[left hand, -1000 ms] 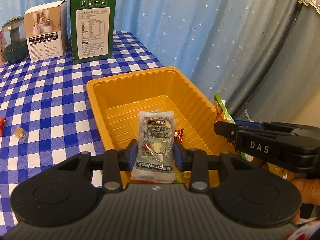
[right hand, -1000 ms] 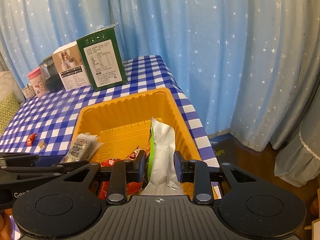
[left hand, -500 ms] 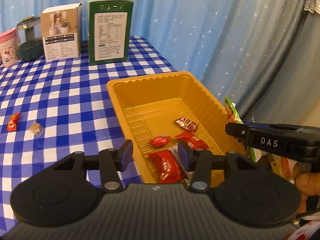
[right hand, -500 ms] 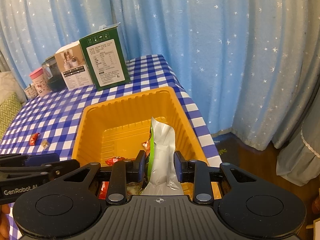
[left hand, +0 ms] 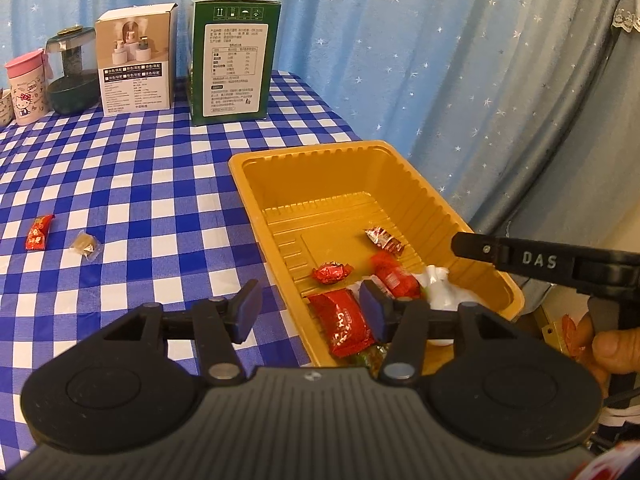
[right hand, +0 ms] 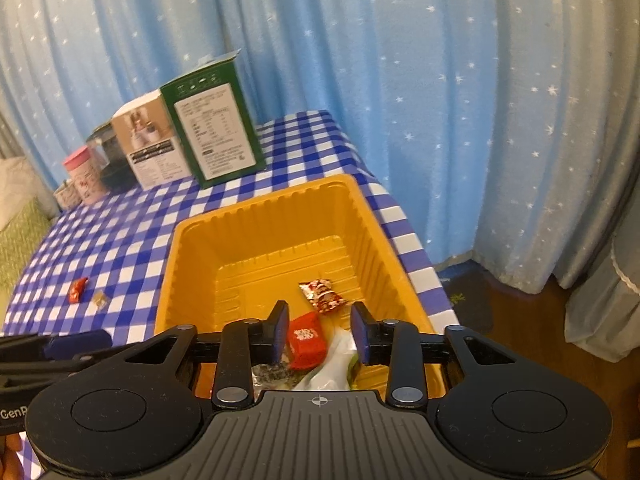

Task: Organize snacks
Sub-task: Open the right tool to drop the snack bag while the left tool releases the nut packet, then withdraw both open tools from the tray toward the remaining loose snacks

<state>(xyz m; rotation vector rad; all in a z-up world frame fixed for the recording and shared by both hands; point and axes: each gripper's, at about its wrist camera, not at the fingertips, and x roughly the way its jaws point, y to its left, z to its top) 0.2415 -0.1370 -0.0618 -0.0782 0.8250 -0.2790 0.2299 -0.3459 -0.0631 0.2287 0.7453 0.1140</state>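
L tool [left hand: 310, 312]: jaws opening, empty, lower centre.
R tool [right hand: 319, 334]: opening, white pouch [right hand: 334, 364] dropped below.
tray [left hand: 404, 168]: collects snacks.
table [left hand: 120, 184]: two candies left.

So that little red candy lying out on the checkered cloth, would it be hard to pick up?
Probably a bit fiddly. The red candy looks small and lies flat on the tablecloth, so fingers may scrape cloth first. Its wrapper seems glossy, so it might slip or crinkle. It looks light and unlikely to roll.
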